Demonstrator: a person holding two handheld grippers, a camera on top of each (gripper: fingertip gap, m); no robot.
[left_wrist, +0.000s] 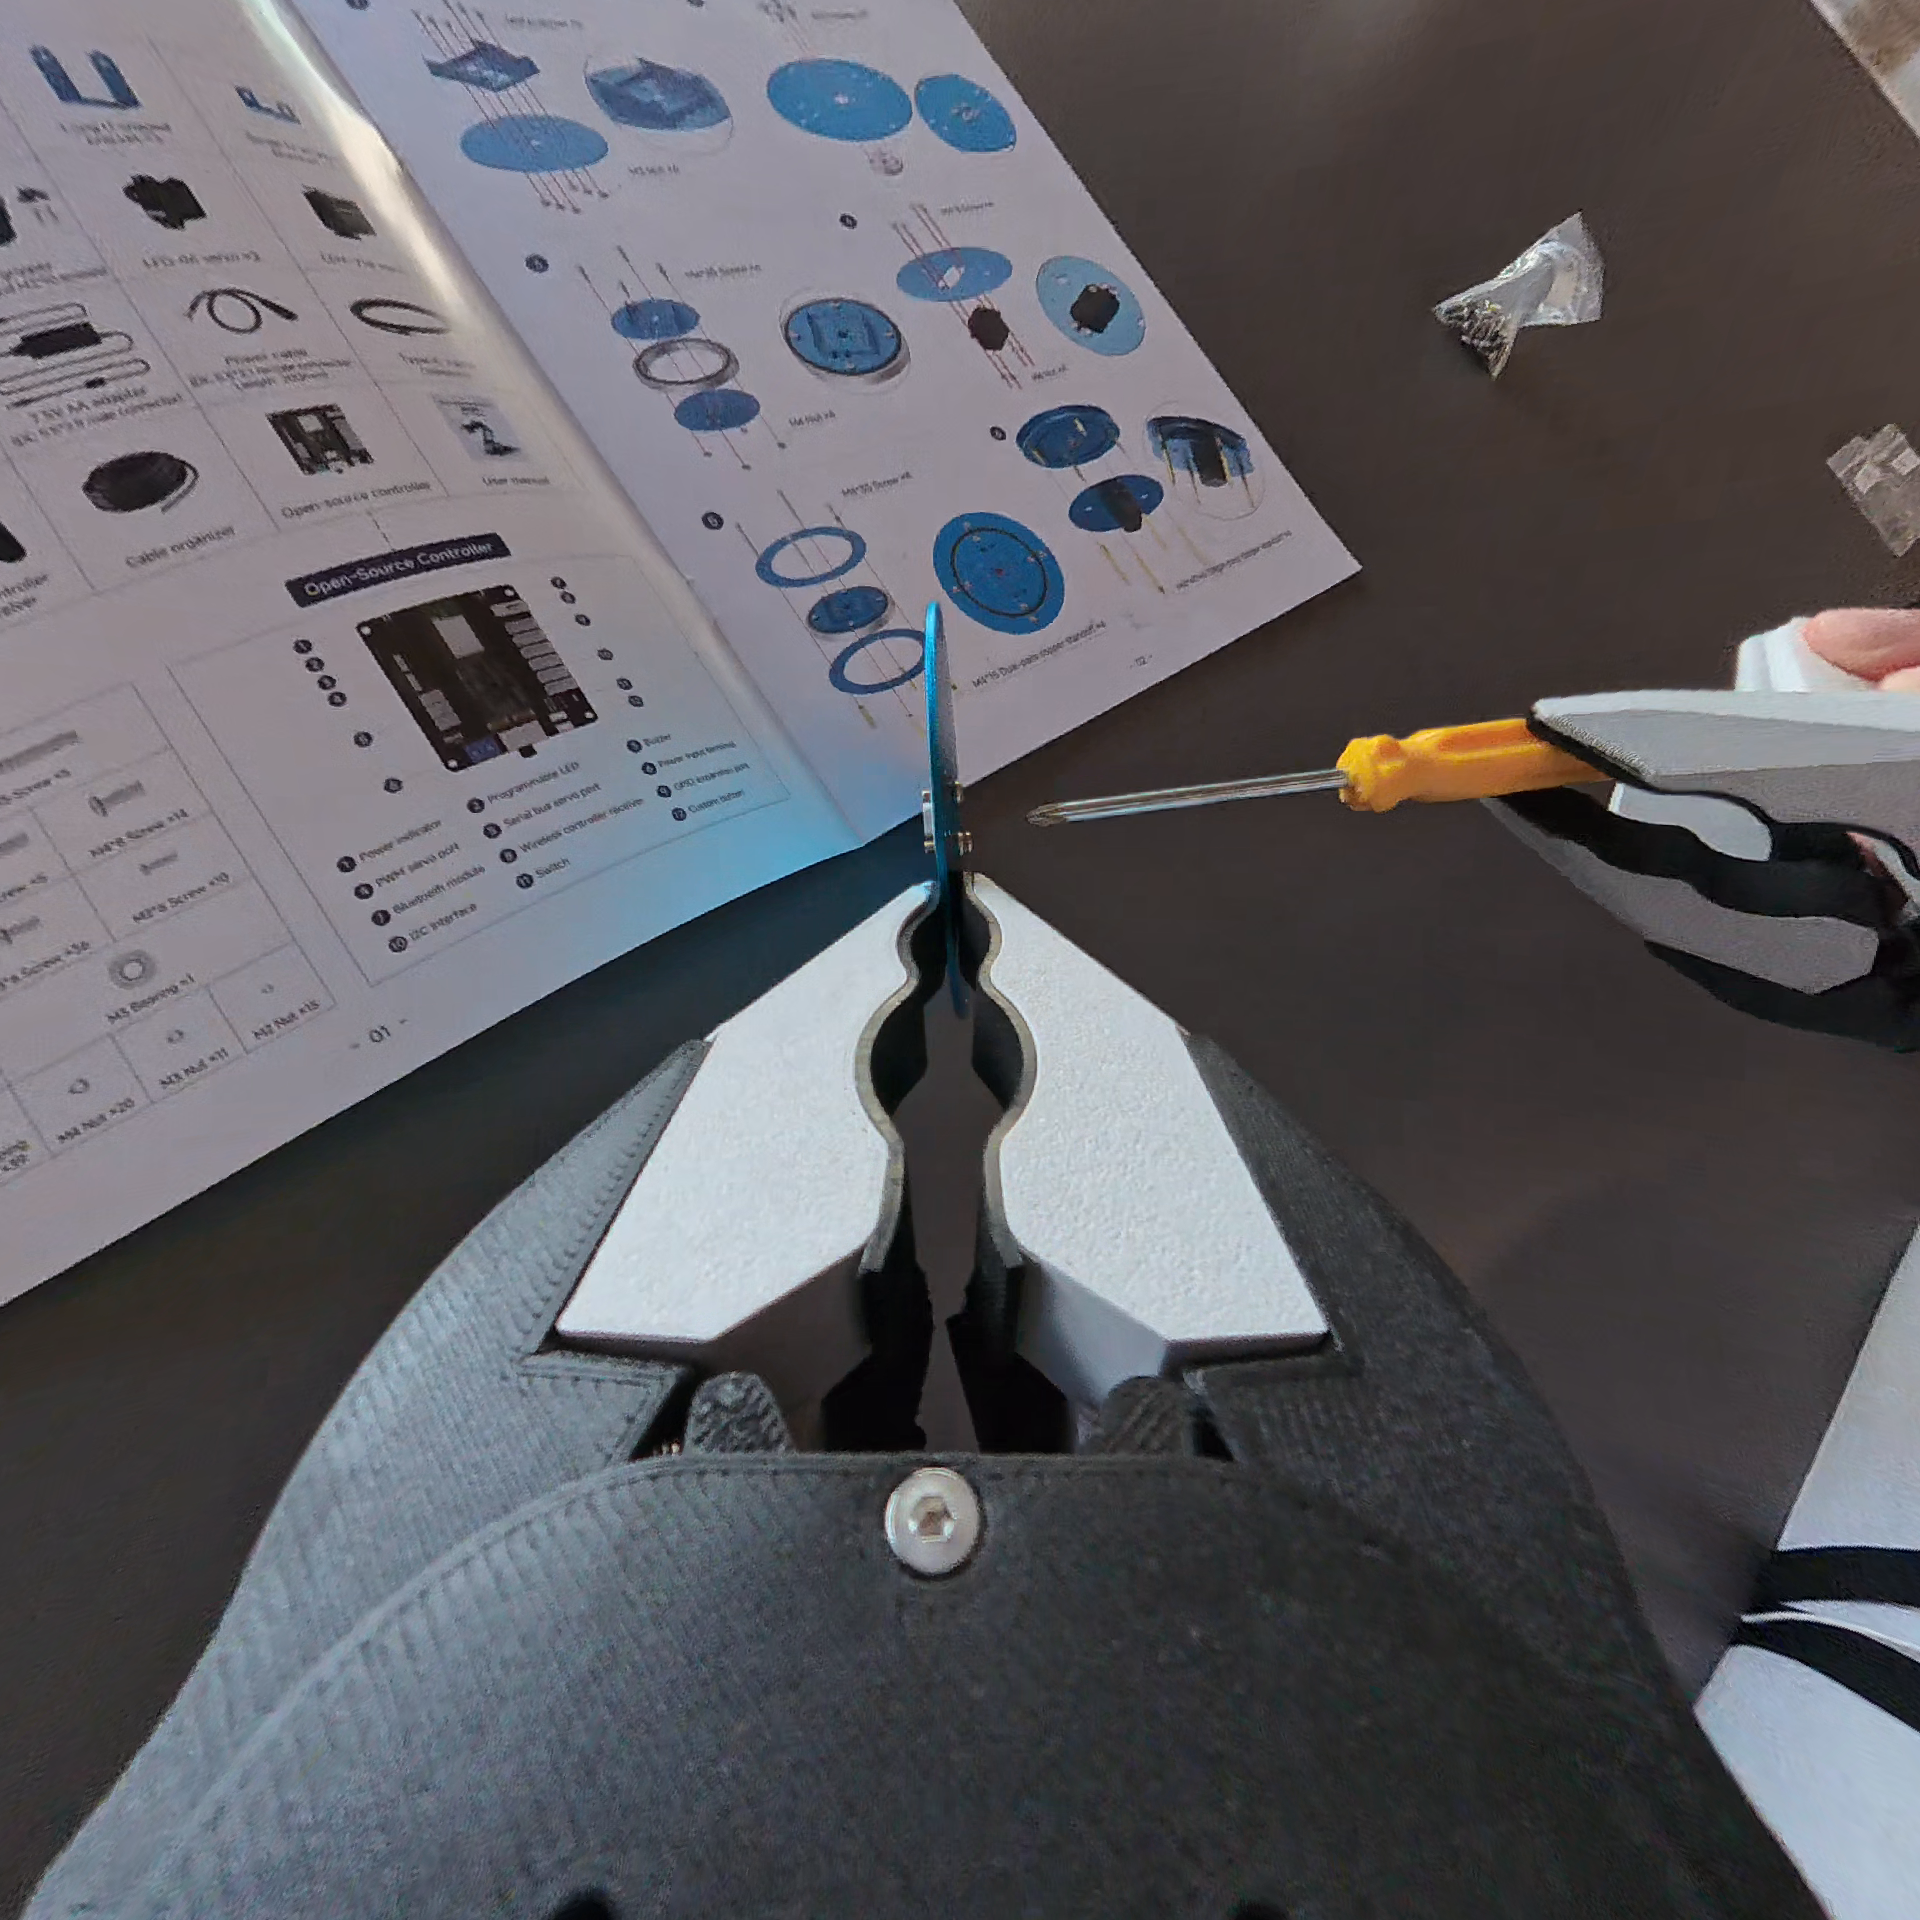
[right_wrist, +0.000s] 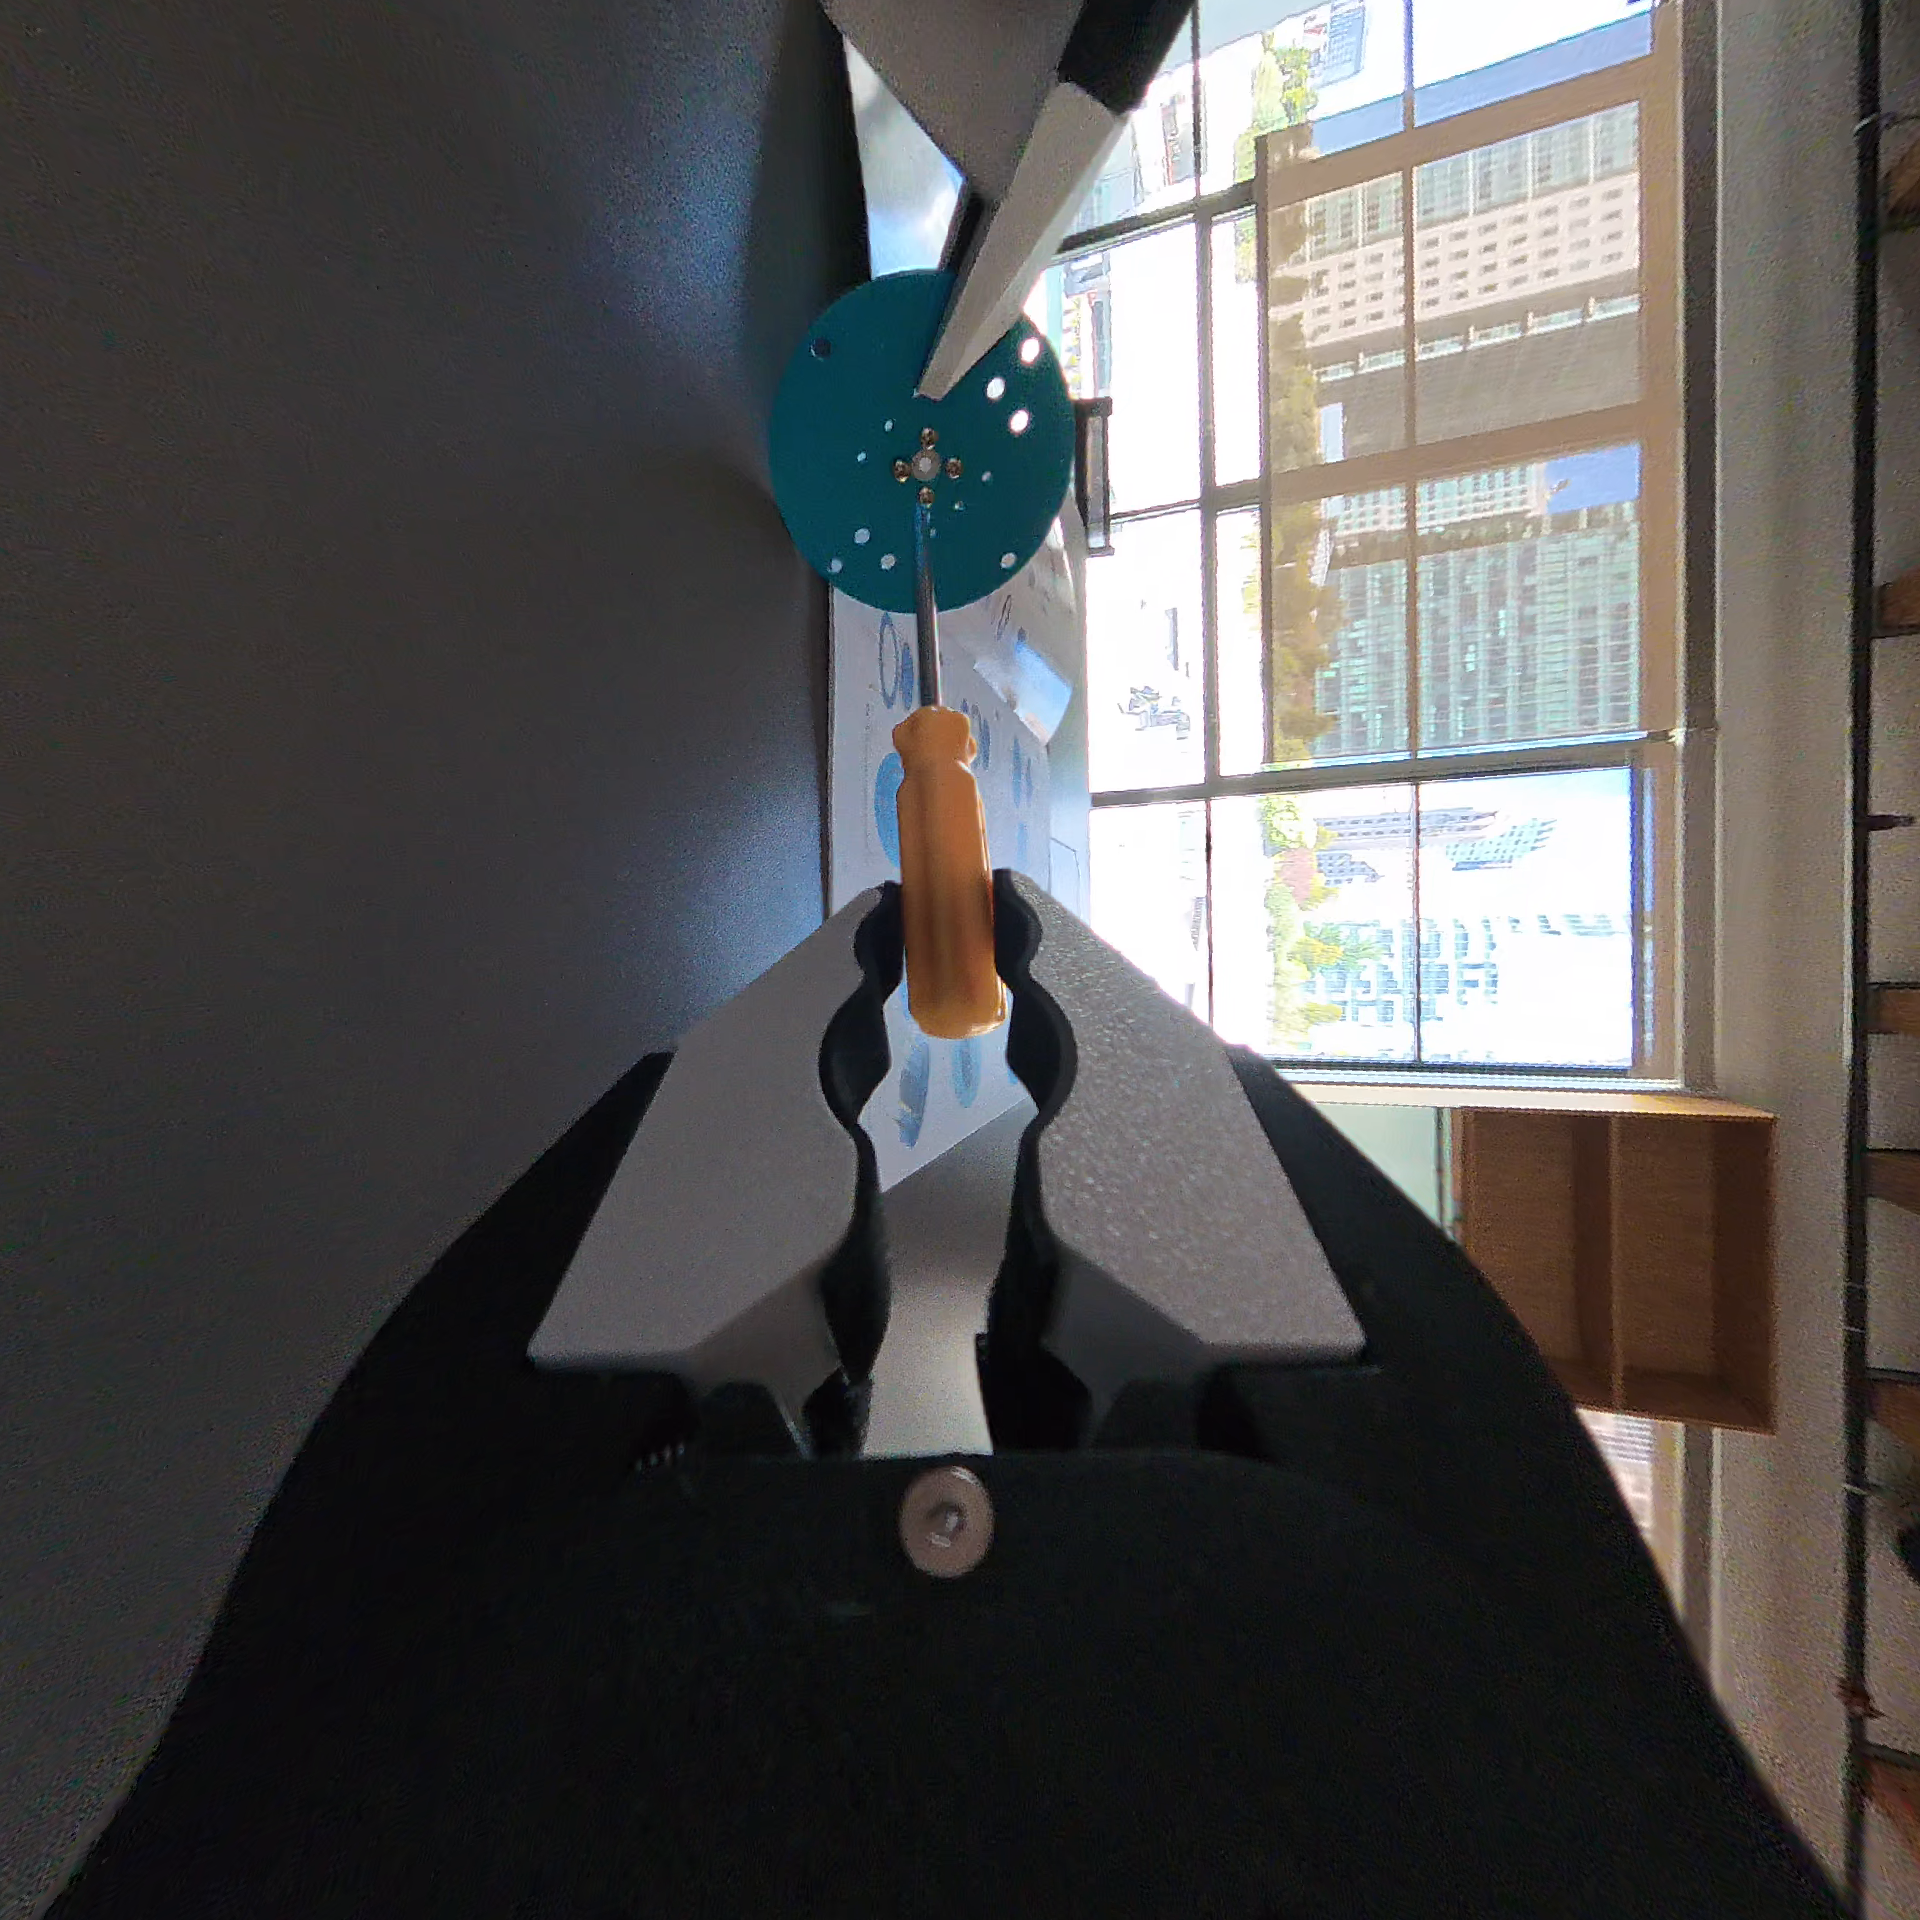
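My left gripper (left_wrist: 951, 891) is shut on the lower edge of a thin blue round plate (left_wrist: 940, 769), held upright and edge-on above the dark table (left_wrist: 1351, 1143). In the right wrist view the blue plate (right_wrist: 883, 520) shows face-on, with several holes and small brass screws at its centre, and the left gripper's finger (right_wrist: 987, 301) rests on its upper part. My right gripper (right_wrist: 945, 899) is shut on the orange handle of a screwdriver (right_wrist: 943, 883). The screwdriver (left_wrist: 1455, 764) points at the plate's centre, its tip a short gap from the plate's face in the left wrist view.
An open instruction booklet (left_wrist: 520, 520) with part diagrams lies on the table behind the plate. Two small clear bags of hardware (left_wrist: 1527, 291) (left_wrist: 1881, 483) lie at the far right. A large window (right_wrist: 1403, 520) and a wooden shelf box (right_wrist: 1621, 1257) show in the right wrist view. Tip to tip, the grippers are about 12 cm apart.
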